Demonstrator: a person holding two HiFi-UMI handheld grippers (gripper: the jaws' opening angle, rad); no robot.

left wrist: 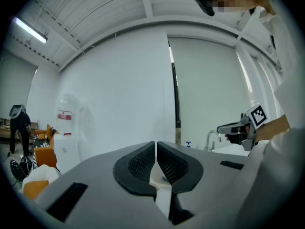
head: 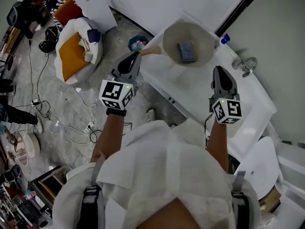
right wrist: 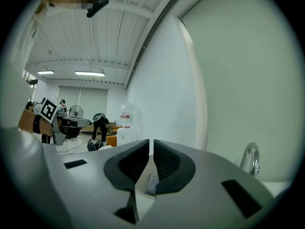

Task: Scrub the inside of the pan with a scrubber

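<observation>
Head view: round pan (head: 206,39), rectangular scrubber (head: 187,51)

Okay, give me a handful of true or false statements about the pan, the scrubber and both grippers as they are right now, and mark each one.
1. The scrubber lies inside the pan. True.
2. The right gripper holds the scrubber. False: its jaws are together on nothing, short of the pan.
3. The left gripper has its jaws together, near the pan's handle. True.
4. In the head view the faucet stands left of the pan. False: it stands to the pan's right.
</observation>
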